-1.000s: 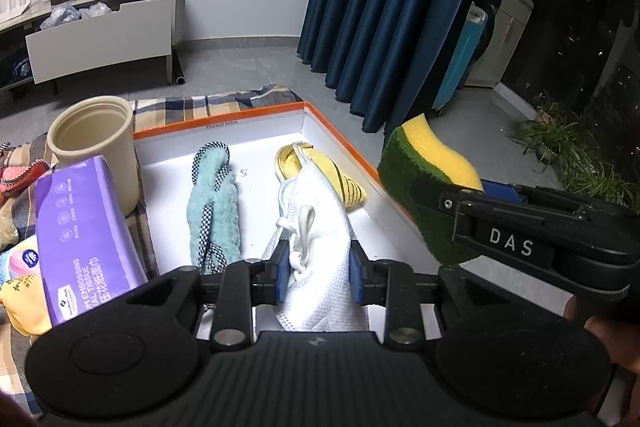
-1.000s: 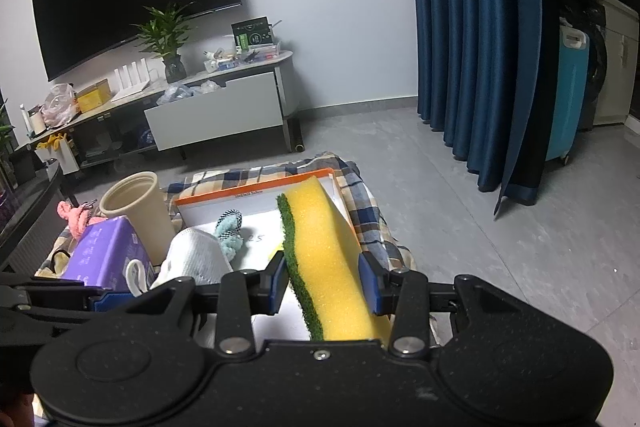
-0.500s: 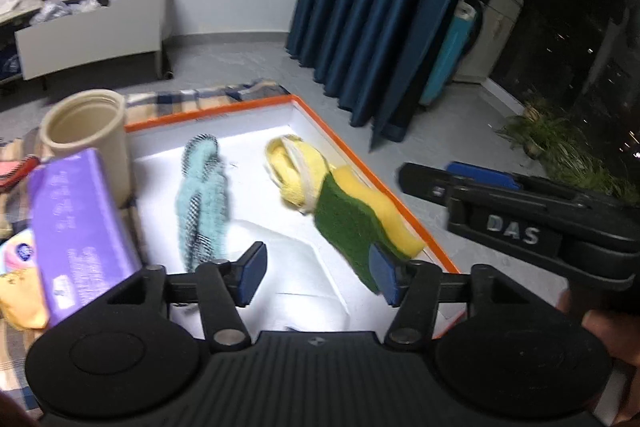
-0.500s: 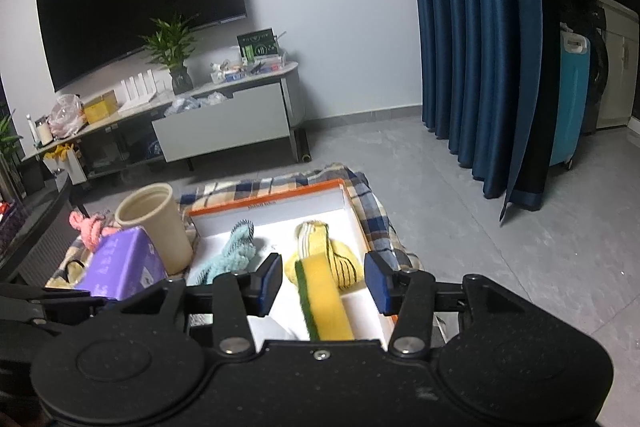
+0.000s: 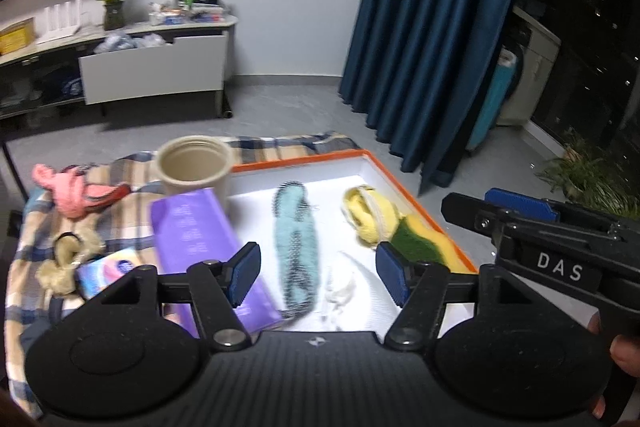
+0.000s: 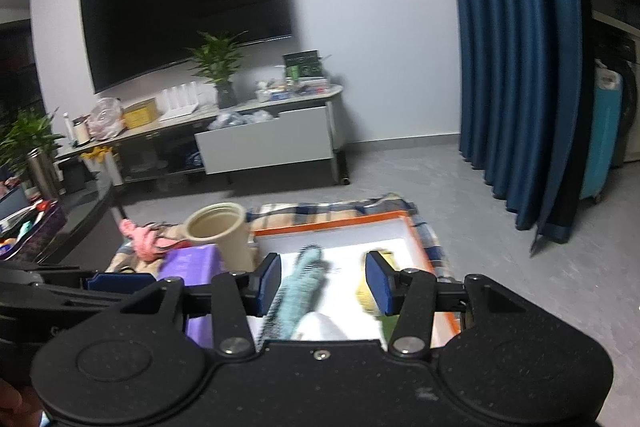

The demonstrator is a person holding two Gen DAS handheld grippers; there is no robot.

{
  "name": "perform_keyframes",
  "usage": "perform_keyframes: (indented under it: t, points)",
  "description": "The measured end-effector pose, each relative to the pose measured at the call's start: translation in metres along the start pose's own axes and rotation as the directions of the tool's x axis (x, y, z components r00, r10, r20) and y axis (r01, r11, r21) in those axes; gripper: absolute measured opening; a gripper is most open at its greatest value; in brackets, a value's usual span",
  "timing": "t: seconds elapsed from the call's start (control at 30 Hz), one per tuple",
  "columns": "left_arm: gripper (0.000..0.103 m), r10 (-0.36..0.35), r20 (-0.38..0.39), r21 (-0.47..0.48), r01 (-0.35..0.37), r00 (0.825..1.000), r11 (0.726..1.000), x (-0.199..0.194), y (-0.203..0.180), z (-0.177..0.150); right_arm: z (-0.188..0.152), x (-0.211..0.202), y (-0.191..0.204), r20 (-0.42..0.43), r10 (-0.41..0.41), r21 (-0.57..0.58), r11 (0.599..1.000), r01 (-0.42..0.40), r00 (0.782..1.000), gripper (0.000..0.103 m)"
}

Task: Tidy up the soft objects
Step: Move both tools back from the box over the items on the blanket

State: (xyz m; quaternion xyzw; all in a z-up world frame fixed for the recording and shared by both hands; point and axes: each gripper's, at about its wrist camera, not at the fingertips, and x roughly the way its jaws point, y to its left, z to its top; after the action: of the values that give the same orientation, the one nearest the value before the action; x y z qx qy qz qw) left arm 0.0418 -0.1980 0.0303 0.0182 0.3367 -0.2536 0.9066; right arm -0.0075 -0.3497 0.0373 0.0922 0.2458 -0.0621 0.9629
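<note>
A white tray with an orange rim (image 5: 304,161) holds a teal cloth (image 5: 296,247), a yellow cloth (image 5: 366,215), a green and yellow sponge (image 5: 420,245) and a white cloth (image 5: 344,287). My left gripper (image 5: 318,275) hovers above the tray's near end. Its jaws are opening and touch nothing; the white cloth lies below them. My right gripper (image 6: 324,283) is open and empty above the same tray (image 6: 332,227), over the teal cloth (image 6: 300,291) and the white cloth (image 6: 320,325). In the left wrist view the right gripper (image 5: 516,211) is to the right of the tray.
A beige cup (image 5: 194,167) and a purple tissue pack (image 5: 200,247) stand left of the tray on a plaid blanket (image 5: 120,211). A pink cloth (image 5: 76,191), a tan fluffy item (image 5: 64,255) and a small packet (image 5: 108,273) lie further left. Blue curtains (image 5: 432,47) hang at right.
The left gripper let go of the white cloth and the right gripper let go of the sponge; both now lie in the tray. Both grippers opened, rose and drew back.
</note>
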Motion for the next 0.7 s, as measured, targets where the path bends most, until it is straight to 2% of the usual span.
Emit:
perform_keyframes:
  t: [0.7]
  points:
    - [0.065,0.150,0.047,-0.141,-0.142,0.988,0.980,-0.054,0.078,-0.010,-0.004,0.021,0.102,-0.058,0.157,-0.105,0.981,-0.162,0.986,0.058]
